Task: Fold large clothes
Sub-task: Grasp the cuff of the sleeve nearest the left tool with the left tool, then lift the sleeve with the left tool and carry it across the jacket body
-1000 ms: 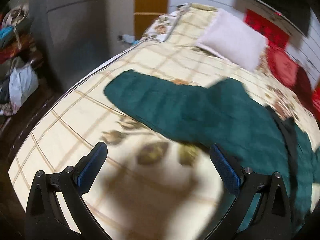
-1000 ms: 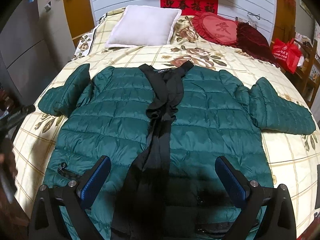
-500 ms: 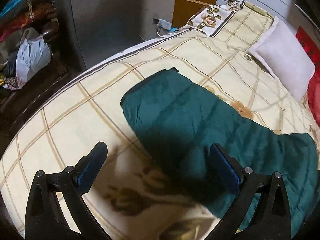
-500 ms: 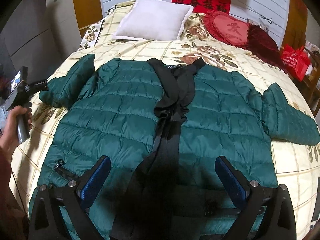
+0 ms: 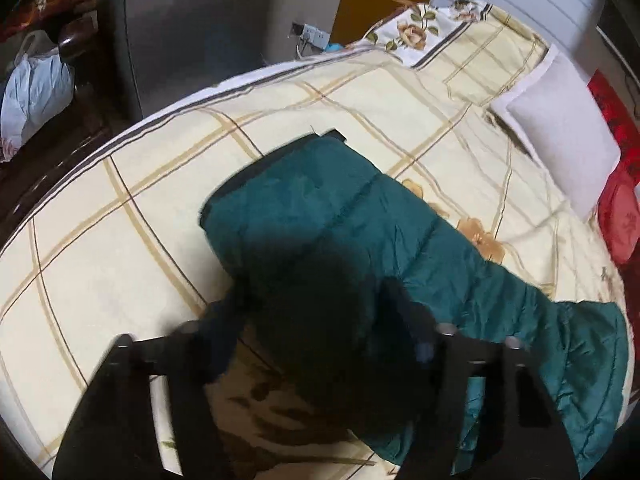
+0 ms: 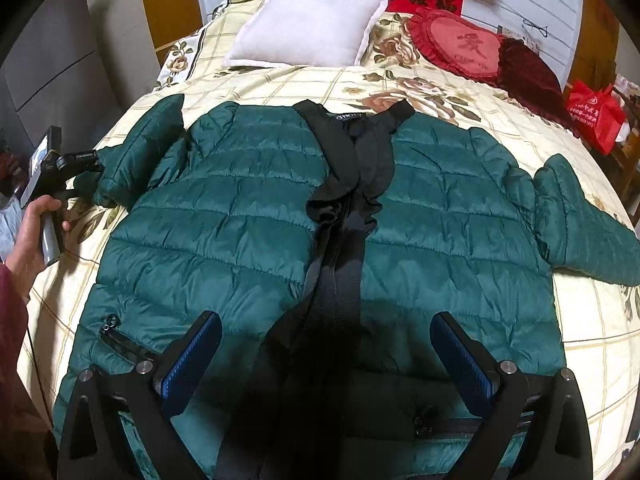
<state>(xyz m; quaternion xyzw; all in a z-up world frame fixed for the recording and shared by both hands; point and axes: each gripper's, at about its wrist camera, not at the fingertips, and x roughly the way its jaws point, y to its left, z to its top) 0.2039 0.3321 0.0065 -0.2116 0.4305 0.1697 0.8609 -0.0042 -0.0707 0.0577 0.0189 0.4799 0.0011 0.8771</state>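
Left gripper (image 5: 312, 328), jaws closing around the dark green quilted puffer jacket's (image 6: 248, 216) left sleeve (image 5: 320, 208), whose long axis runs toward the white pillow (image 5: 560, 132); right gripper (image 6: 326, 356) hangs released over the hem.

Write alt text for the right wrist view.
A dark green puffer jacket lies face up and spread flat on a floral checked bedspread, seen past the right gripper with its jaws open above the hem. At the left edge, a hand brings the left gripper to the sleeve cuff.

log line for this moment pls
stage: sleeve grasp | left gripper: closing on sleeve | right gripper: open over jacket | bed
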